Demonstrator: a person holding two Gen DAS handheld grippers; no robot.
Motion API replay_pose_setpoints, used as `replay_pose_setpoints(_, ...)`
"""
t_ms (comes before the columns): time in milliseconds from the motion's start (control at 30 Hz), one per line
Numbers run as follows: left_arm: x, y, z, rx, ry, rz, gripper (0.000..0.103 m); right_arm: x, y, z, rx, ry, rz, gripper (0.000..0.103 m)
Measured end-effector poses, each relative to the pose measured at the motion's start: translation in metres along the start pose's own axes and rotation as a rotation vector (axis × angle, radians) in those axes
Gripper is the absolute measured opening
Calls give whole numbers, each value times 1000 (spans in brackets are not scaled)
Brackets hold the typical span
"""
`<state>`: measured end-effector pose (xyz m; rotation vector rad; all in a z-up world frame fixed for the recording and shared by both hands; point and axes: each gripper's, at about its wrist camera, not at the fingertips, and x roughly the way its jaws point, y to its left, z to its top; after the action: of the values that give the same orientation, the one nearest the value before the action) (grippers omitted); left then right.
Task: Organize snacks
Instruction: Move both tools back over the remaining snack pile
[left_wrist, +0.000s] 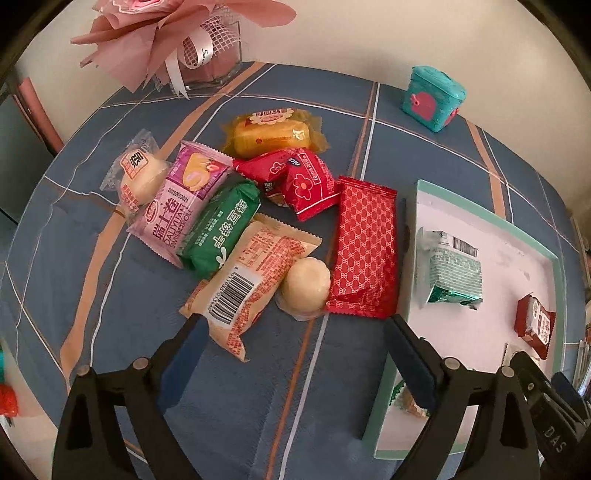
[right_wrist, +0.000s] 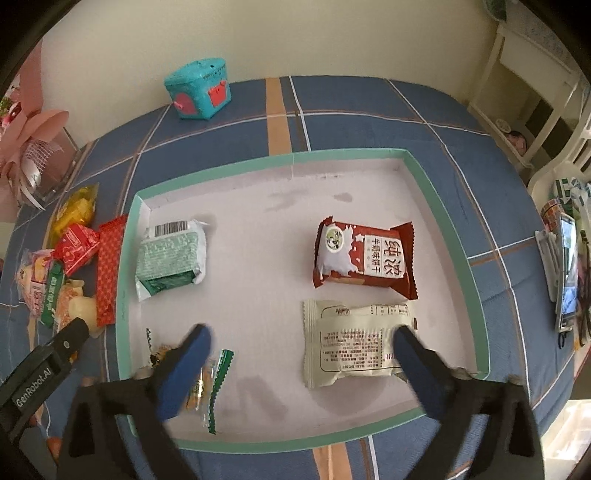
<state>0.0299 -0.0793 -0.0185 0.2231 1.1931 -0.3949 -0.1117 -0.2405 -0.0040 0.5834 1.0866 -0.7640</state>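
On the blue plaid cloth lies a pile of snacks: a yellow cake packet, a red flower packet, a red patterned packet, a pink swiss roll, a green packet, an orange-print packet and a round white pastry. My left gripper hangs open just in front of the last two, touching nothing. The green-rimmed tray holds a pale green packet, a brown packet, a cream packet and a clear packet. My right gripper stands open above the tray floor.
A teal box stands at the table's far edge. A pink bouquet in a glass vase sits at the far left. A phone and small items lie off the tray's right side. White furniture stands beyond the table.
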Motion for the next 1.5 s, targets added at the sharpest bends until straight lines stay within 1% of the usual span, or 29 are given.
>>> replay_pose_setpoints(233, 1, 2, 0, -4, 2, -3, 95, 0, -1, -1, 6, -10, 23, 103)
replay_pose_setpoints(400, 1, 10, 2, -10, 5, -16, 95, -5, 9, -1, -4, -46, 39, 103)
replay_pose_setpoints(533, 0, 29, 6, -47, -1, 1, 95, -8, 29, -2, -33, -58, 67, 103)
replay_pose_setpoints(700, -2, 67, 12, -108, -16, 64, 95, -13, 60, -6, -90, -60, 90, 103)
replay_pose_setpoints(867, -4, 102, 16, -145, -21, 114, 95, -19, 93, -10, -147, -71, 140, 103)
replay_pose_setpoints(1067, -4, 136, 19, -189, -16, 110, 95, -28, 133, -20, -223, -91, 188, 103)
replay_pose_setpoints(1233, -3, 153, 17, -208, -6, 116, 95, -27, 159, -27, -280, -79, 235, 103)
replay_pose_setpoints(1367, -3, 162, 20, -212, -5, 115, 95, -24, 167, -26, -284, -75, 243, 103)
replay_pose_setpoints(1500, -1, 162, 23, -208, 4, 106, 95, -18, 169, -20, -266, -62, 273, 103)
